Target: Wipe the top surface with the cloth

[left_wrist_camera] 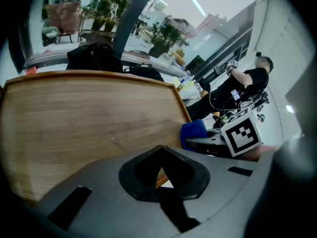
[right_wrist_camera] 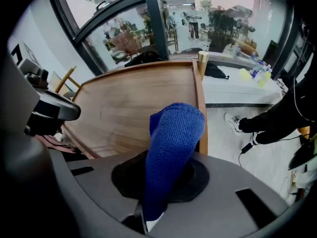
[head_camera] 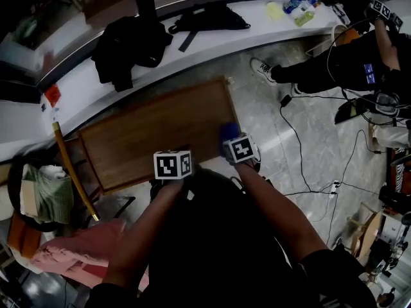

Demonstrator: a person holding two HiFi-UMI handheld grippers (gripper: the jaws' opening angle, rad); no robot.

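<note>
The brown wooden table top (head_camera: 154,133) lies in front of me, and both grippers are at its near edge. A blue cloth (right_wrist_camera: 173,143) stands up out of my right gripper (right_wrist_camera: 151,209), whose jaws are shut on its lower end. From the head view the cloth (head_camera: 228,132) hangs over the table's near right corner, just ahead of the right marker cube (head_camera: 241,149). My left gripper (left_wrist_camera: 162,182) is shut with nothing in it, and its cube (head_camera: 173,164) is to the left of the right one. The left gripper view shows the table (left_wrist_camera: 89,118) and the cloth (left_wrist_camera: 194,132).
A curved white counter (head_camera: 212,40) runs behind the table with black bags (head_camera: 128,43) and bottles (head_camera: 298,8) on it. A person in black (head_camera: 359,63) is at the right, with cables (head_camera: 292,130) on the floor. A wooden stick (head_camera: 70,172) and pink fabric (head_camera: 83,249) lie at the left.
</note>
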